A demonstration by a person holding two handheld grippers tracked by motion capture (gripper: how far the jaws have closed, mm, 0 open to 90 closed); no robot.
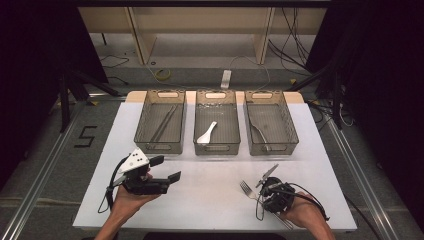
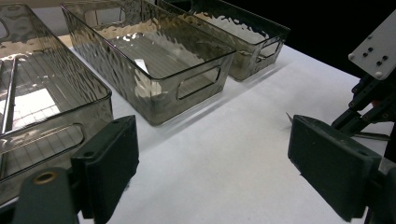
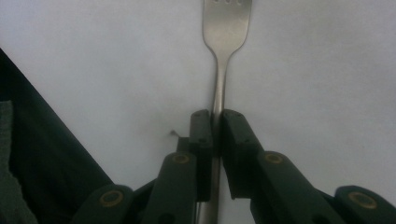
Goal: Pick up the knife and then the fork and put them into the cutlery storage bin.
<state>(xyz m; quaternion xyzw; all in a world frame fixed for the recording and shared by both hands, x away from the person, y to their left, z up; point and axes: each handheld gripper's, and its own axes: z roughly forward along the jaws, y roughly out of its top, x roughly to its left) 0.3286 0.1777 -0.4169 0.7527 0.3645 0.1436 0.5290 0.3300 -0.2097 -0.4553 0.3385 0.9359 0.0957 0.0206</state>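
Note:
A metal fork (image 1: 247, 189) lies on the white table (image 1: 210, 205) at the front right, tines pointing away from the person. My right gripper (image 1: 261, 196) is shut on its handle. In the right gripper view the two black pads (image 3: 201, 128) press the fork's (image 3: 227, 28) thin handle from both sides, and the tines reach past the top edge. At the front left, my left gripper (image 1: 166, 169) is held level above the table and is open. Nothing sits between its wide-apart jaws (image 2: 217, 154).
Three clear smoky bins stand in a row at the back. The left bin (image 1: 159, 148) holds long thin metal utensils, the middle bin (image 1: 216, 149) a white spoon (image 1: 206, 133), the right bin (image 1: 272, 148) a metal utensil (image 1: 257, 132). Dark floor and cables surround the table.

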